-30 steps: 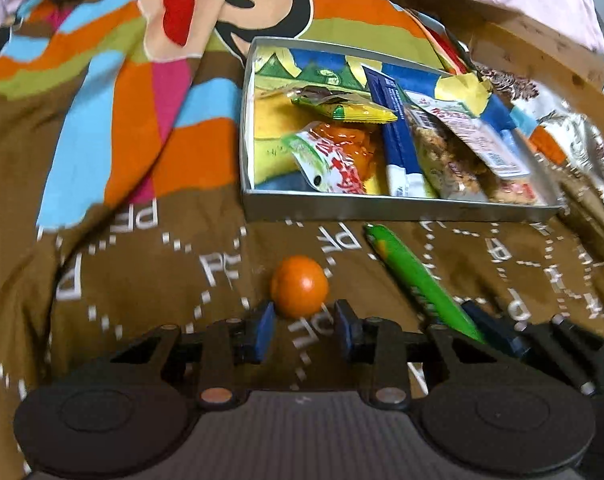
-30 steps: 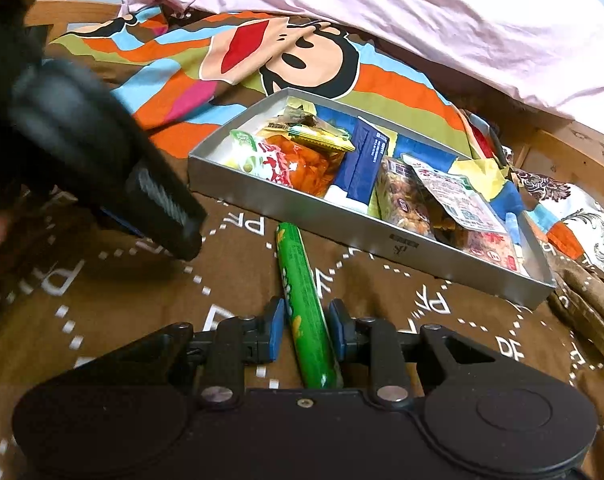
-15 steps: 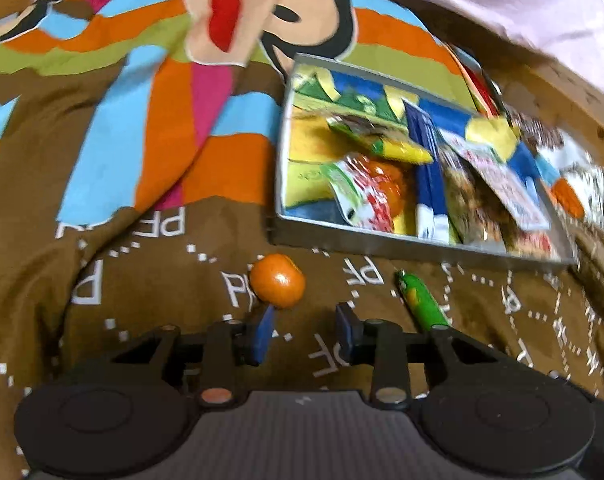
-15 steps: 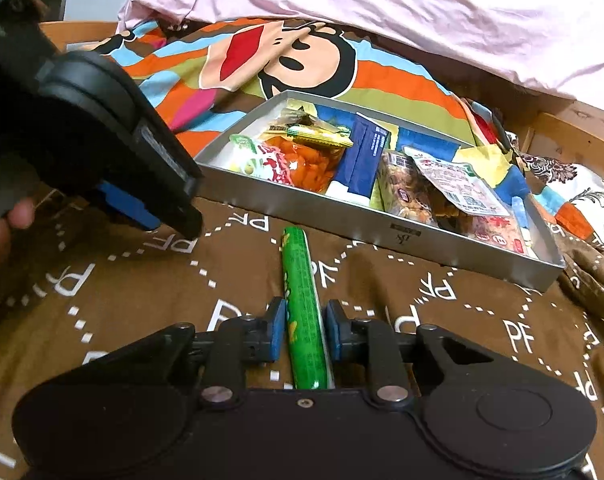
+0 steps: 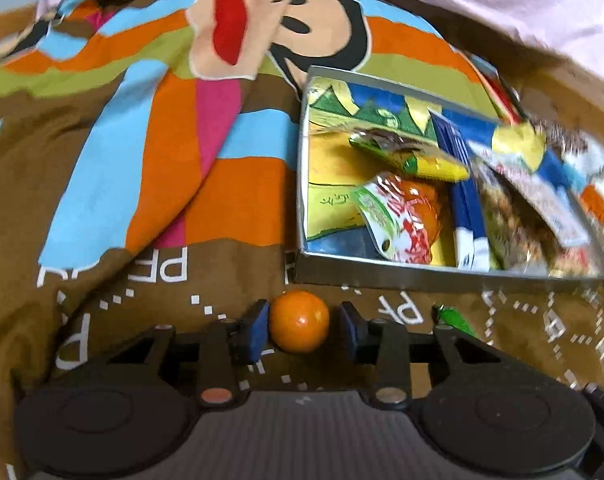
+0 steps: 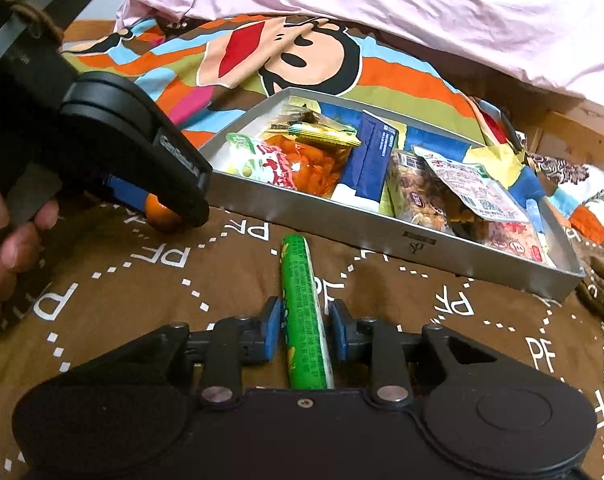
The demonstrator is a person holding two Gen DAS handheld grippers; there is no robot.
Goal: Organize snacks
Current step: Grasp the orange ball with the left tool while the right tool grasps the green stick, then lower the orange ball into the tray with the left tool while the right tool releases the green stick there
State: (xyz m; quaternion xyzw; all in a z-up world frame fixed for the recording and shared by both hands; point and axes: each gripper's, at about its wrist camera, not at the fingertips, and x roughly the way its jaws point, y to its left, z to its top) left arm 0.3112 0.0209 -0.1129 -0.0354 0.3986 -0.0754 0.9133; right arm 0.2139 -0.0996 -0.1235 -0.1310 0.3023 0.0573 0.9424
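Observation:
A small orange (image 5: 299,321) lies on the brown bedspread between the pads of my left gripper (image 5: 304,331), which is open; the left pad touches it, the right pad stands off. The orange also shows in the right wrist view (image 6: 160,213) under the left gripper. A green tube snack (image 6: 304,312) lies on the bedspread between the pads of my right gripper (image 6: 306,332), with small gaps on both sides; its tip shows in the left wrist view (image 5: 454,319). A silver tray (image 6: 418,240) holds several snack packets; it shows in the left wrist view too (image 5: 422,276).
The bedspread (image 5: 149,160) has a bright cartoon print on brown. A pink sheet (image 6: 382,8) lies behind the tray. A wooden bed edge (image 6: 574,136) and patterned cloth lie at the right. A hand (image 6: 5,236) holds the left gripper.
My left gripper has moved so that the orange now sits between its pads. My right gripper has backed off slightly along the green tube and opened a little.

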